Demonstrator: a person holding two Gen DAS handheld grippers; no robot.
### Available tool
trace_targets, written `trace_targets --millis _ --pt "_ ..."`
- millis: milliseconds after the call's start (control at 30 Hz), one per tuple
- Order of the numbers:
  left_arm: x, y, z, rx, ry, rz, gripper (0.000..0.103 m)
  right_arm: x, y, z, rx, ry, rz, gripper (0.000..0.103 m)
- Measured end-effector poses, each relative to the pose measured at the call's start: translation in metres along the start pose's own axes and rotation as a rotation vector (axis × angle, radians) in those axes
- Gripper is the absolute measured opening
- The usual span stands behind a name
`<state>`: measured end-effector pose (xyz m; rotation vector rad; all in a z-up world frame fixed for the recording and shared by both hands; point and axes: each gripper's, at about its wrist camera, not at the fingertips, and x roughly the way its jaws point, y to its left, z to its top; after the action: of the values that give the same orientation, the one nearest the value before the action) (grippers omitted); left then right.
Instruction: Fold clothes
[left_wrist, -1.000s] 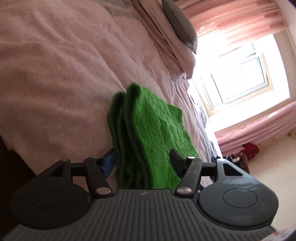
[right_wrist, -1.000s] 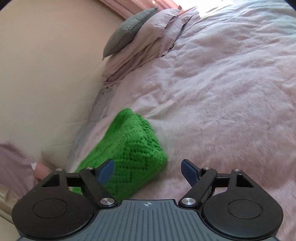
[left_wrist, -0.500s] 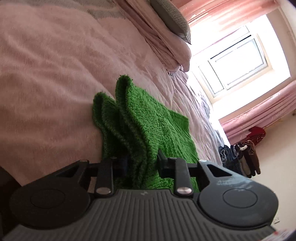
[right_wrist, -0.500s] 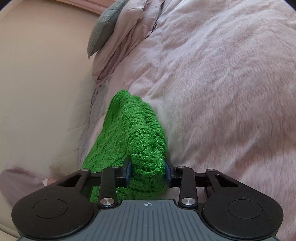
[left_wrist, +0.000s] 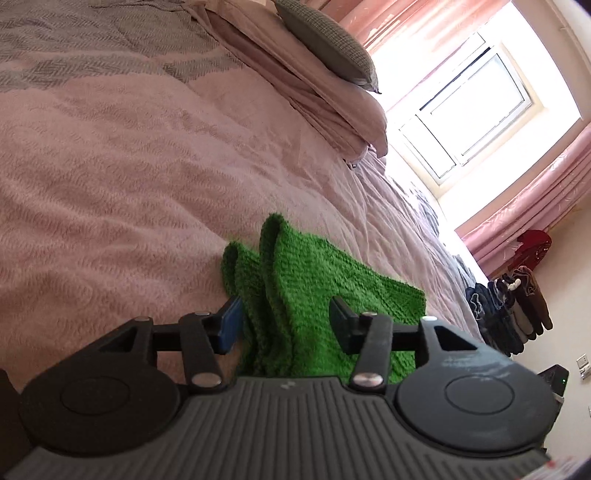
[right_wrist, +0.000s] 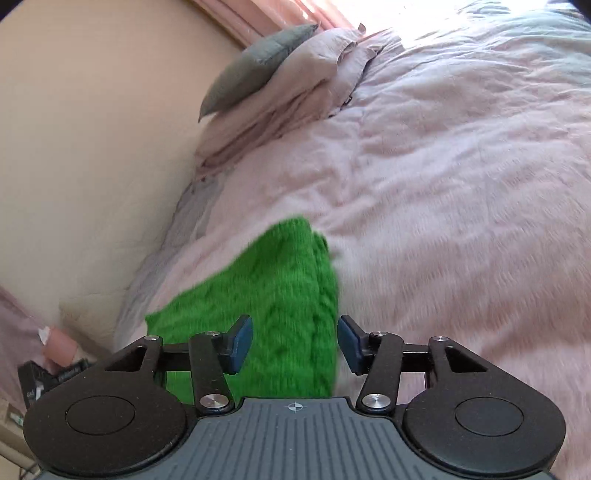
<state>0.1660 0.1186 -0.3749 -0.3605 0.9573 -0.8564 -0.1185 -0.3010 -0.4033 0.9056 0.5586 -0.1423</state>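
Angled down over a pink bedspread: left gripper and right gripper, jaws opening, pads released from the folded green knit sweater lying between them at the near edge.

- left gripper jaws opening, folded green knit between them, pads not pressing
- knit lies on pink bed
- grey pillow at 12 o'clock
- window at 2 o'clock

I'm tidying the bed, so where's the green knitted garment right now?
The green knitted garment lies folded on the pink bedspread, low in both wrist views, below the pillows.
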Motion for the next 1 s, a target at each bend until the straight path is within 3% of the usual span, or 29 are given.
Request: trace_targets --millis 100,133,167,200,233,300,400,533,600,667,733,800,900,967,1000 --pt "0.019 -0.004 0.012 0.025 -0.006 0.008 0.038 0.023 -0.012 0.003 0.077 0.01 0.013 0.048" --pt "0.025 -0.007 0.015 0.049 -0.008 0.015 0.025 0.029 -0.013 0.002 0.082 0.01 0.024 0.048" --pt "0.029 -0.011 0.017 0.082 -0.011 0.03 0.018 0.035 -0.013 0.0 0.09 0.008 0.042 0.046" --pt "0.034 -0.015 0.017 0.129 -0.014 0.038 0.012 0.033 -0.014 -0.004 0.087 -0.006 0.054 0.022" --pt "0.039 -0.02 0.016 0.176 -0.018 0.068 0.012 0.033 -0.012 -0.006 0.059 -0.027 0.049 0.011" --pt "0.048 -0.024 0.011 0.244 -0.014 0.132 0.013 0.03 -0.002 -0.014 -0.04 -0.094 0.0 0.01" --pt "0.058 -0.028 0.001 0.309 -0.011 0.201 0.016 0.038 0.01 -0.031 -0.142 -0.11 -0.134 0.011" --pt "0.043 -0.056 0.001 0.415 -0.065 0.354 0.018 0.032 0.043 -0.026 -0.293 -0.111 -0.264 0.021" --pt "0.028 -0.071 0.002 0.433 -0.12 0.365 0.018 0.026 0.062 -0.025 -0.416 -0.189 -0.306 0.022" --pt "0.021 -0.087 0.001 0.462 -0.155 0.33 0.018 0.027 0.074 -0.022 -0.499 -0.225 -0.311 0.023" --pt "0.027 -0.105 -0.005 0.522 -0.146 0.3 0.018 0.041 0.08 -0.017 -0.542 -0.211 -0.278 0.023" --pt "0.046 -0.114 -0.016 0.583 -0.112 0.32 0.018 0.057 0.084 -0.018 -0.583 -0.193 -0.278 0.023" --pt "0.089 -0.107 -0.028 0.607 -0.047 0.379 0.02 0.095 0.081 -0.03 -0.706 -0.137 -0.379 0.023" --pt "0.111 -0.098 -0.041 0.654 -0.065 0.433 0.021 0.117 0.069 -0.039 -0.759 -0.072 -0.442 0.023" --pt "0.116 -0.097 -0.043 0.662 -0.066 0.443 0.021 0.116 0.064 -0.044 -0.766 -0.085 -0.45 0.023"
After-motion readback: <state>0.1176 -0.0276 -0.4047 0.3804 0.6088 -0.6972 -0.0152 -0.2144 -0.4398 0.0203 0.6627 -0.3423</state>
